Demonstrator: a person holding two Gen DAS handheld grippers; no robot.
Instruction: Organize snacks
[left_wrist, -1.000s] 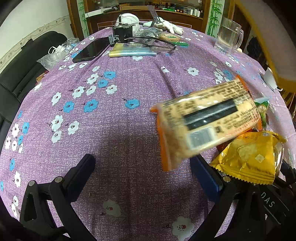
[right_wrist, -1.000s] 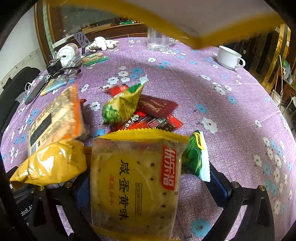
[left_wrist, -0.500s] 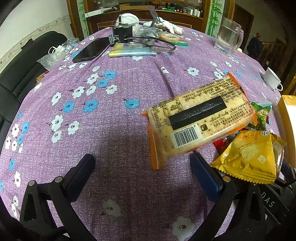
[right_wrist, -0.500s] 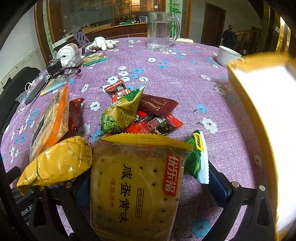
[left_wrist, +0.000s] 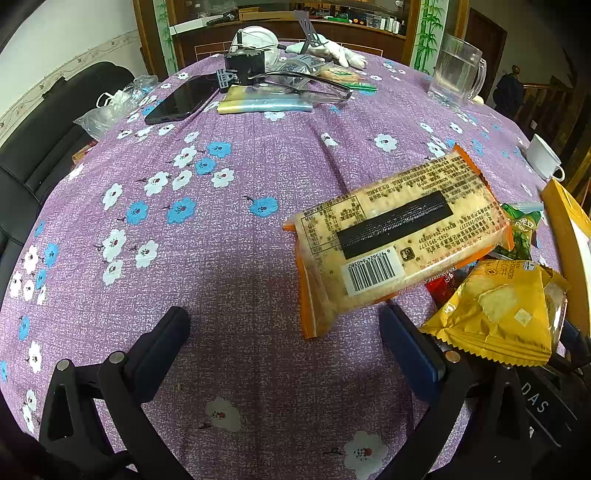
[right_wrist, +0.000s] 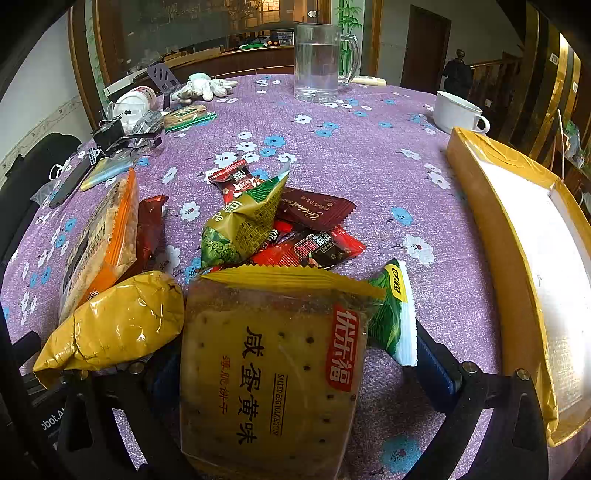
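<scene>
Because the loose heap of small foil snack packets (right_wrist: 280, 225) slumps beside the long orange-edged cracker pack (left_wrist: 399, 240), a careless nudge could scatter it across the purple flowered tablecloth (left_wrist: 221, 229). Left gripper (left_wrist: 284, 347) gapes wide, empty. Right gripper (right_wrist: 295, 365) also gapes, the yellow salted-egg biscuit pack (right_wrist: 273, 369) lying between its fingers; the shallow yellow cardboard tray (right_wrist: 491, 236) waits rightward.

Purple floral tablecloth (left_wrist: 229, 258), black chair (left_wrist: 33, 147) left, wood cabinet (left_wrist: 295, 33) behind
</scene>
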